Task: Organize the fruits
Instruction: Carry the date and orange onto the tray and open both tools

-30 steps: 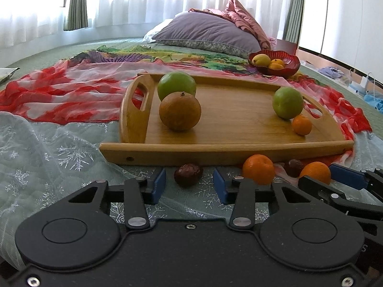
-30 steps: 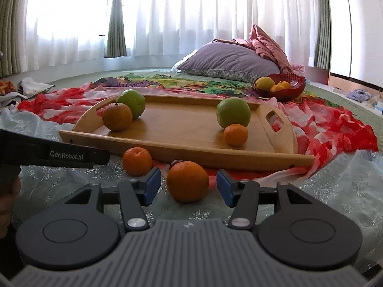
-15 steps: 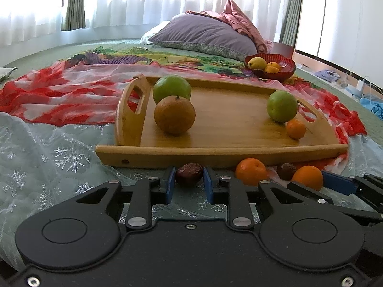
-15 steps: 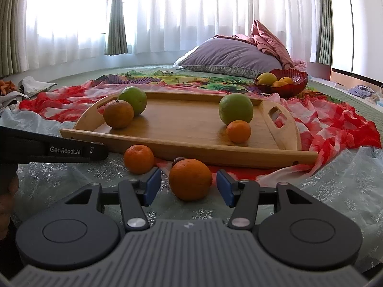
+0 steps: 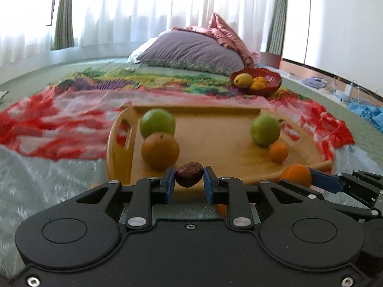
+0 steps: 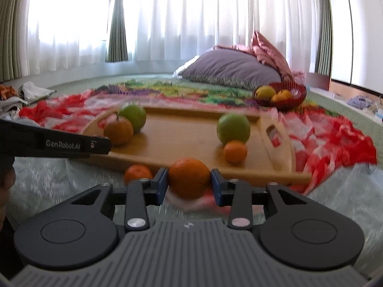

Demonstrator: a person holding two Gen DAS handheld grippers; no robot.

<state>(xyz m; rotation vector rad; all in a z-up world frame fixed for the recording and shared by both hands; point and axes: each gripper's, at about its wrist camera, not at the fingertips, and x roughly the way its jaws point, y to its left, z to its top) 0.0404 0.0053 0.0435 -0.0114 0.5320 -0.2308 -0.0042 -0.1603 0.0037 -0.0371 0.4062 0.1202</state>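
My left gripper (image 5: pixel 189 183) is shut on a dark brown fruit (image 5: pixel 189 174) and holds it raised in front of the wooden tray (image 5: pixel 215 143). My right gripper (image 6: pixel 188 186) is shut on a large orange (image 6: pixel 189 178), lifted off the cloth; the orange also shows in the left wrist view (image 5: pixel 295 175). On the tray lie two green fruits (image 5: pixel 156 123) (image 5: pixel 264 130), a brown pear-like fruit (image 5: pixel 160 150) and a small orange (image 5: pixel 278 151). Another small orange (image 6: pixel 137 174) lies on the cloth before the tray.
A red bowl (image 5: pixel 273 83) with yellow and orange fruit stands behind the tray at the right. A purple pillow (image 5: pixel 191 53) lies at the back. Red patterned cloth (image 5: pixel 47 129) spreads left of the tray. The left gripper's body (image 6: pixel 55 143) crosses the right wrist view.
Both grippers closed on their fruits and lifted them: the left on the dark brown fruit, the right on the large orange. The views are blurred by motion.
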